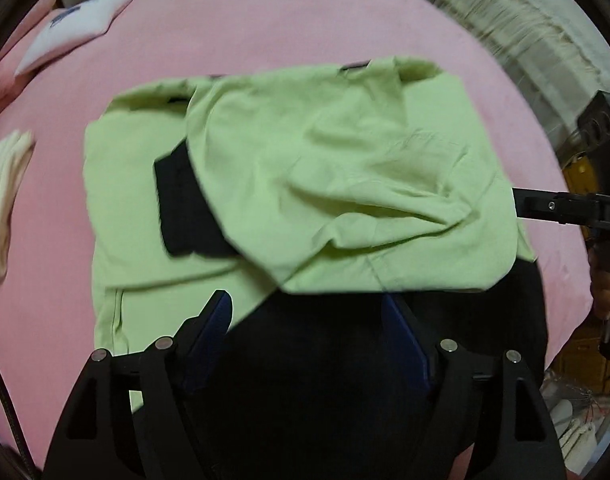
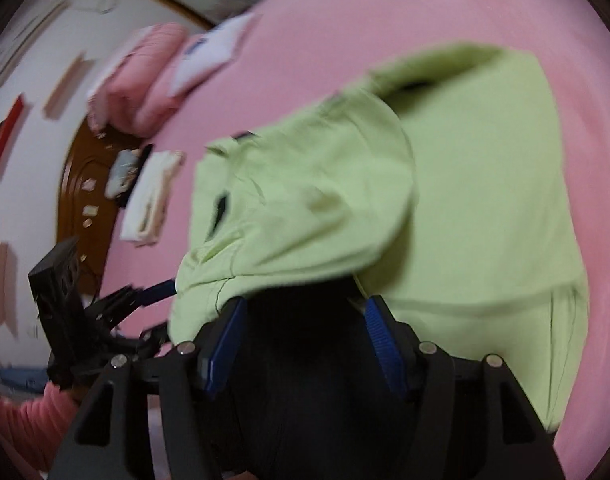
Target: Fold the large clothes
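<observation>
A light green garment with black panels lies on the pink bed, its upper layer folded over loosely and rumpled. My left gripper stands open just over the fold's near edge, above dark black fabric; the pads press on nothing. In the right wrist view the same garment fills the middle, and my right gripper is open at its near edge, also over black fabric. The left gripper shows at that view's left, beside the green cloth.
The pink sheet surrounds the garment. A white pillow lies at the far left, a folded cream cloth at the left edge. A person's hand holds the right tool. A pink quilt lies beyond.
</observation>
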Demonstrator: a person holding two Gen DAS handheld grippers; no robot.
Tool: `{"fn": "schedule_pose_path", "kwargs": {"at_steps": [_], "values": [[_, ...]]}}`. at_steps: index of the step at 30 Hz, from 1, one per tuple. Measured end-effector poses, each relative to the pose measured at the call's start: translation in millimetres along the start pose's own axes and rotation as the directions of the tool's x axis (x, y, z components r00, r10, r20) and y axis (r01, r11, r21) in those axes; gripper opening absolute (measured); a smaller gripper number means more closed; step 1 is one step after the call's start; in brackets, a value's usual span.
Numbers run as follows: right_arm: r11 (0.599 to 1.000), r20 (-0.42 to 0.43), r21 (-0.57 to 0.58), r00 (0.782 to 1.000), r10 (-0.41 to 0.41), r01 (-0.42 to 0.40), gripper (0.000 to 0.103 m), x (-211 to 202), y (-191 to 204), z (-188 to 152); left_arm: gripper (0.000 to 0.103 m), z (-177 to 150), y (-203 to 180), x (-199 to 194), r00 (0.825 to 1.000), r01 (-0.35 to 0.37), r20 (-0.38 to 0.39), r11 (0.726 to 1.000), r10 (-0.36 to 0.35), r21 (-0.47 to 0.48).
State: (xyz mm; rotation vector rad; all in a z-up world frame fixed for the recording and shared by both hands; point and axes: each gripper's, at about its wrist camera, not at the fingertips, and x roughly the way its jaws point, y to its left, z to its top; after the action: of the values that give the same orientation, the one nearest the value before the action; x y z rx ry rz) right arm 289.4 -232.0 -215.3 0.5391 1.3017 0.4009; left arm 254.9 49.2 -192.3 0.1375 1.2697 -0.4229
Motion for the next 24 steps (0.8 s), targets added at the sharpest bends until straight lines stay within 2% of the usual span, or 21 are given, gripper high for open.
{"fn": "schedule_pose_path", "kwargs": {"at_steps": [2, 4, 7, 8, 9, 10, 11, 14, 16, 22, 23, 24], "values": [[1.0, -0.001, 0.021, 1.0, -0.015, 0.015, 0.062, 1.7, -4.2, -3.7, 0.076, -2.4, 6.0, 3.7, 1.0, -0.024, -0.004, 0.999, 0.024, -0.028], [0.998, 0.022, 0.06, 1.0, 0.003, -0.004, 0.062, 2.6, -9.8, 0.7, 0.078, 5.0, 15.7, -2.3, 0.999, -0.046, 0.004, 0.996, 0.047, -0.076], [0.991, 0.118, 0.096, 0.99, 0.079, -0.09, 0.064, -10.0, -18.0, 12.0, 0.082, 31.1, 29.2, -7.8, 0.993, -0.089, 0.066, 0.984, 0.1, -0.154], [0.987, 0.167, 0.109, 0.981, 0.095, -0.114, 0.066, -17.8, -23.0, 17.0, 0.084, 37.9, 36.4, -9.7, 0.989, -0.104, 0.084, 0.979, 0.12, -0.178], [0.985, 0.214, 0.13, 0.973, 0.086, -0.116, 0.073, -23.1, -25.8, 23.7, 0.084, 44.9, 42.3, -9.8, 0.986, -0.116, 0.093, 0.974, 0.135, -0.193], [0.983, 0.24, 0.147, 0.968, 0.07, -0.107, 0.079, -21.0, -24.6, 28.1, 0.084, 54.4, 48.1, -8.2, 0.984, -0.126, 0.101, 0.971, 0.149, -0.205], [0.982, 0.265, 0.17, 0.964, 0.038, -0.086, 0.08, -21.1, -28.9, 38.5, 0.084, 64.4, 52.7, -2.8, 0.982, -0.136, 0.104, 0.968, 0.161, -0.212], [0.985, 0.248, 0.174, 0.968, -0.032, -0.012, 0.08, -5.7, -34.5, 65.7, 0.084, 95.6, 69.5, 21.6, 0.972, -0.19, 0.092, 0.955, 0.216, -0.228], [0.99, 0.244, 0.137, 0.967, -0.077, 0.044, 0.08, 10.8, -36.1, 85.3, 0.084, 115.3, 80.2, 44.6, 0.969, -0.211, 0.071, 0.947, 0.235, -0.244], [0.99, 0.302, -0.057, 0.947, -0.109, 0.132, 0.08, 50.1, -18.0, 129.7, 0.084, 161.0, 100.2, 101.4, 0.984, -0.137, 0.069, 0.949, 0.163, -0.284], [0.985, 0.323, -0.072, 0.938, -0.127, 0.158, 0.08, 57.0, -14.8, 137.4, 0.082, 166.4, 100.9, 107.8, 0.986, -0.13, 0.065, 0.948, 0.155, -0.291], [0.981, 0.332, -0.073, 0.932, -0.148, 0.182, 0.077, 62.3, -14.0, 143.9, 0.072, 171.8, 100.9, 114.3, 0.988, -0.114, 0.065, 0.948, 0.139, -0.297]]}}
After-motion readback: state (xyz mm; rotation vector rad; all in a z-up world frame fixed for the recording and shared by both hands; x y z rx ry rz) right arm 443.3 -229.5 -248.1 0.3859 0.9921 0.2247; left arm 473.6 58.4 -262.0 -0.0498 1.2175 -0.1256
